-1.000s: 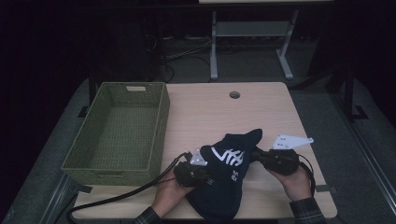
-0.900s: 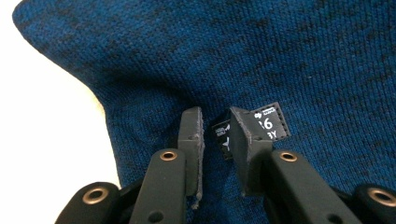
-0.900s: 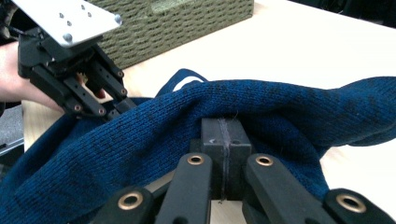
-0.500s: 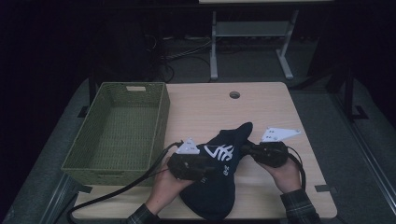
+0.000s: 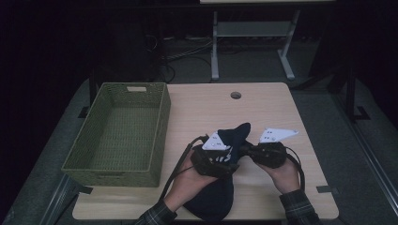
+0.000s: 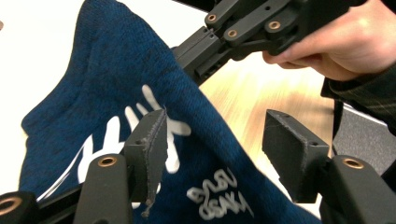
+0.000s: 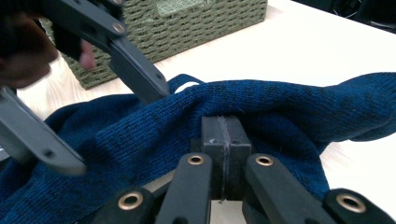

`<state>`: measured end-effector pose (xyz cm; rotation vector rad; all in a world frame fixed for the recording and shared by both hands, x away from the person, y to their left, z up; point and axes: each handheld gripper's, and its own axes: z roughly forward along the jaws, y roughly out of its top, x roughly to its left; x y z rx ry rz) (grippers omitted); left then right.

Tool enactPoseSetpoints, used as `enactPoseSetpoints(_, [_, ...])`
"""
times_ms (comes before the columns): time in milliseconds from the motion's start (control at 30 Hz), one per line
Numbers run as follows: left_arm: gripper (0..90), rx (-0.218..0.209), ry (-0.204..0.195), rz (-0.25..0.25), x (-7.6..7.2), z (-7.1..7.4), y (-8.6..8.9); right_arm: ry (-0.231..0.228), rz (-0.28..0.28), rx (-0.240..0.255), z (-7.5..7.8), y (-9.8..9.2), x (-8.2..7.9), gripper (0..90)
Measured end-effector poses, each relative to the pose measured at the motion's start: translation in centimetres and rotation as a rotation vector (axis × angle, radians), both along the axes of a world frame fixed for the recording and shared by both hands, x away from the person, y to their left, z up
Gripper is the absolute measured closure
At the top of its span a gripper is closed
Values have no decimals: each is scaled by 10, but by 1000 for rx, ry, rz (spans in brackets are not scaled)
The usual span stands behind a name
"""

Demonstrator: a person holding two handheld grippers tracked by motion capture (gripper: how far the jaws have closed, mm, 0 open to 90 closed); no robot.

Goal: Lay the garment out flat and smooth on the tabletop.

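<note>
Knitted blue cloth hat [image 6: 140, 60], woven green basket [image 5: 117, 131], matt pale wood table [image 5: 263, 103]

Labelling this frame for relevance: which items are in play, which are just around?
In play:
- blue knit garment
- right gripper, shut on it
- left gripper, open over it

Just around:
- green woven basket, empty
- metal stand behind the table

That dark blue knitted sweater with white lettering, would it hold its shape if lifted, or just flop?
Probably flop: the dark blue knitted sweater sags in folds around the shut right gripper. Likely light, since one pinch raises a ridge. Its coarse knit should resist slipping from the open left gripper.
</note>
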<state>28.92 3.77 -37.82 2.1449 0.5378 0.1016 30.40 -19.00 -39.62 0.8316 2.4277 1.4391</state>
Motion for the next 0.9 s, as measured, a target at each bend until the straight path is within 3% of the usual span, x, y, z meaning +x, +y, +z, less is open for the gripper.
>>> enactPoseSetpoints(100, [578,15,-4,-2,3,-2,-2,-4,-2,1,0,-1,0,900])
enactPoseSetpoints(233, [849,11,-4,-6,6,-3,2,-7,-7,-3,0,-3,-1,900])
enactPoseSetpoints(333, [866,6,-2,-2,7,-1,5,-16,-25,5,1,-8,-1,897])
enactPoseSetpoints(400, [866,1,-7,2,7,0,7,-26,-58,13,2,-16,-2,771])
enactPoseSetpoints(600, [866,-15,-17,9,8,5,10,-7,-130,-2,-10,-37,-5,564])
enactPoseSetpoints(800, [865,-28,-33,8,6,13,12,64,-142,-37,-34,-40,3,484])
enactPoseSetpoints(900, [865,-36,-38,14,6,16,14,67,-132,-28,-40,-38,8,484])
